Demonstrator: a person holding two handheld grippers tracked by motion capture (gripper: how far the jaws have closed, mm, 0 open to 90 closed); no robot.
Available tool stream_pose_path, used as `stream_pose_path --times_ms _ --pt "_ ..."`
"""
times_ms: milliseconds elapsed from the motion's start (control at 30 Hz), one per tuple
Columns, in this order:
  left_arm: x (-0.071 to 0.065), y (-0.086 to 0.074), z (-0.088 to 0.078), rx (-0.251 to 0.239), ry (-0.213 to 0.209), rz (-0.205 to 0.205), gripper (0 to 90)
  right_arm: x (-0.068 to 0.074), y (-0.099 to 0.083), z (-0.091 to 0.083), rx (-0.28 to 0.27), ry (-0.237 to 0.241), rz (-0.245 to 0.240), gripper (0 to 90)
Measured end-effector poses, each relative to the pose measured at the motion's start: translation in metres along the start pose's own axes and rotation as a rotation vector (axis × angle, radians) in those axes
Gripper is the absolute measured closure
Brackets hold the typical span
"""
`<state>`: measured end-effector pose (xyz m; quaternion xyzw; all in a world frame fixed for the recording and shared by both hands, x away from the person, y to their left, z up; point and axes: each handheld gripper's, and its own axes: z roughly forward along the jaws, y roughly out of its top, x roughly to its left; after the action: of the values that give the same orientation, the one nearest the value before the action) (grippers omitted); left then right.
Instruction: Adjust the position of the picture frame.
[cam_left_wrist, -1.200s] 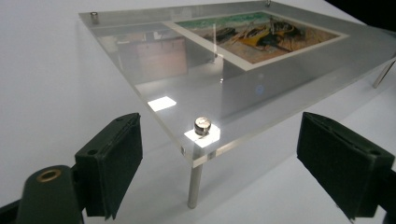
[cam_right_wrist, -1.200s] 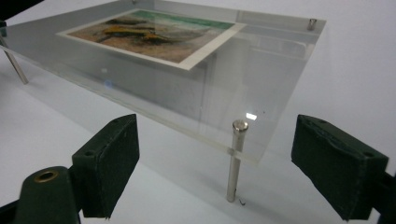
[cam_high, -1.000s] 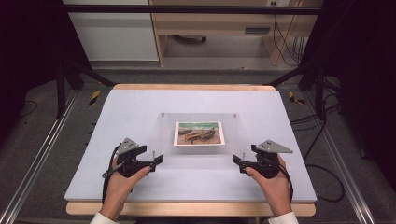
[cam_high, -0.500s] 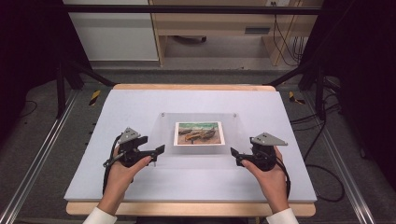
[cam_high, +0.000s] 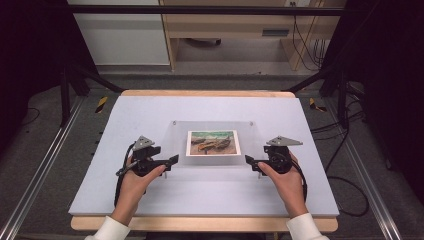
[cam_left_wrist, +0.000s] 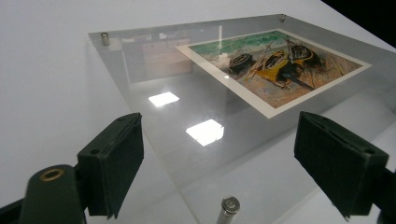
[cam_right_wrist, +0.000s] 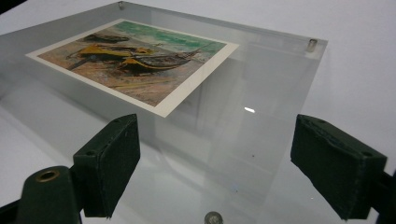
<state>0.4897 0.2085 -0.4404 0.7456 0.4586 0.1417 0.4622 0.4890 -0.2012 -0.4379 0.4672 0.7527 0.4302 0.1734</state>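
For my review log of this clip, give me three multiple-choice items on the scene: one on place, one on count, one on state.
1. Where does the print lie?
A. in the clear frame at mid table
B. on the floor
C. at the table's far left corner

2. How many metal pins show at the frame's corners in the left gripper view?
A. one
B. three
C. six

3. How do the left tongs stand?
A. shut on the print
B. open, at the frame's near corner
C. shut on a cable

Key: 1 A, the print sits within the clear sheet; 2 B, three corner pins show; 3 B, pads wide apart, gripping nothing.
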Motion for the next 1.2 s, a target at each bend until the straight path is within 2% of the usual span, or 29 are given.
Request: stream_pose_path --times_ms 133,333,500,533,733,767,800,833,867,1067,1100,1200 --pt "0.002 -0.003 0.004 0.014 -0.025 -0.02 15.1 -0.003 -0.003 0.003 0.005 0.005 0.021 16.0" --pt "0.005 -0.006 0.008 0.027 -0.031 -0.04 14.7 -0.002 -0.004 0.007 0.009 0.016 0.033 15.3" --pt "0.009 -0.009 0.01 0.03 -0.068 -0.098 13.8 -0.004 -0.006 0.007 0.006 0.031 0.06 14.5" --pt "0.011 -0.009 0.011 0.029 -0.077 -0.117 13.7 -0.006 -0.008 0.007 0.003 0.045 0.086 14.4" --pt "0.014 -0.012 0.012 0.03 -0.1 -0.163 13.6 -0.008 -0.01 0.007 0.012 0.066 0.141 14.3" --pt "0.016 -0.013 0.013 0.042 -0.137 -0.191 14.1 -0.01 -0.011 0.007 0.016 0.079 0.166 14.1" --pt "0.016 -0.013 0.013 0.042 -0.137 -0.191 14.0 -0.01 -0.011 0.007 0.016 0.079 0.166 14.1" --pt "0.016 -0.014 0.014 0.046 -0.161 -0.202 14.0 -0.011 -0.011 0.007 0.015 0.081 0.172 14.1" --pt "0.015 -0.015 0.015 0.043 -0.169 -0.208 14.0 -0.013 -0.012 0.007 0.031 0.098 0.21 13.9" --pt "0.015 -0.015 0.016 0.04 -0.171 -0.209 14.4 -0.016 -0.012 0.008 0.048 0.126 0.258 13.8" --pt "0.016 -0.015 0.015 0.039 -0.172 -0.214 15.3 -0.018 -0.013 0.01 0.062 0.16 0.282 13.8" --pt "0.017 -0.015 0.016 0.038 -0.172 -0.206 15.9 -0.017 -0.012 0.01 0.065 0.161 0.279 13.7"
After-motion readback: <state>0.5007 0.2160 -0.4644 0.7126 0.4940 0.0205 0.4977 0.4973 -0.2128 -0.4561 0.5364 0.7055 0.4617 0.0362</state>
